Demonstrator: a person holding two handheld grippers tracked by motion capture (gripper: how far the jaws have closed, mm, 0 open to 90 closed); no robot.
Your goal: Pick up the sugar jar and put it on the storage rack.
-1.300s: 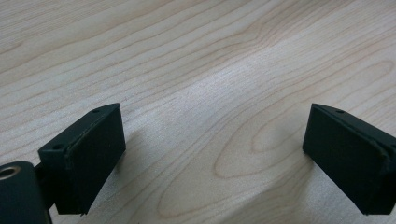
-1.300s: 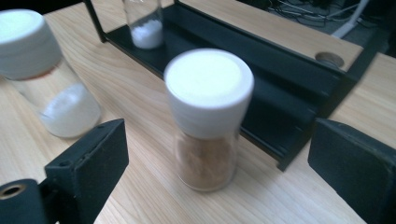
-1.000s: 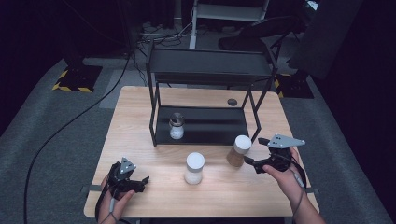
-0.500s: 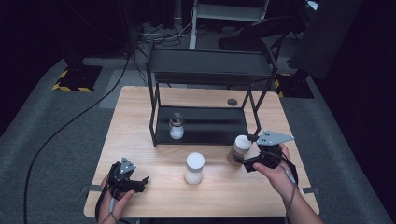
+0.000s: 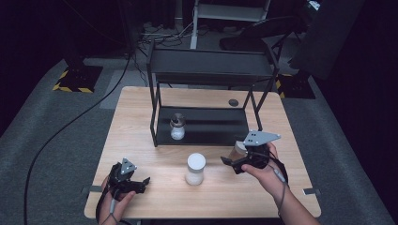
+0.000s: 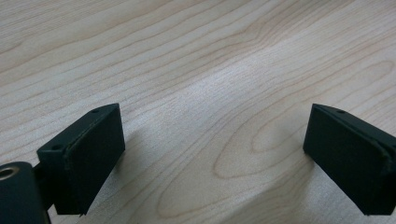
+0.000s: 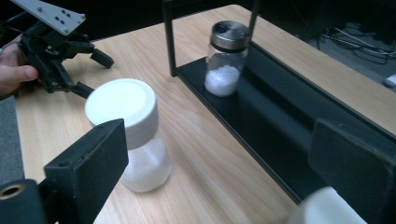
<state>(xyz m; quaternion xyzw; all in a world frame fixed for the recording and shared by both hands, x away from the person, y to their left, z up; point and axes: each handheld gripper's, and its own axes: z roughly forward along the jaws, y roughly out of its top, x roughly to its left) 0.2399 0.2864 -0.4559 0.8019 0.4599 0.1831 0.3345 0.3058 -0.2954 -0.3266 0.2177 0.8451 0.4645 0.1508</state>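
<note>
Where grain swirls, matte-black hand-held gripper (image 6: 215, 154)

Left gripper (image 6: 215, 154) is pointed low at the wooden tabletop (image 6: 210, 56), jaws spread wide with nothing between them but bare light-grained wood. Each black jaw rises from a bottom corner, and both throw soft shadows onto the wood grain. A small round metal fitting (image 6: 8, 173) sits at bottom left.

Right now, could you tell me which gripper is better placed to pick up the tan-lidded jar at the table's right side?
The right gripper: it hangs open right beside the tan-lidded jar. The left gripper rests open on bare wood near the table front-left corner, beyond the white-capped jar.
</note>
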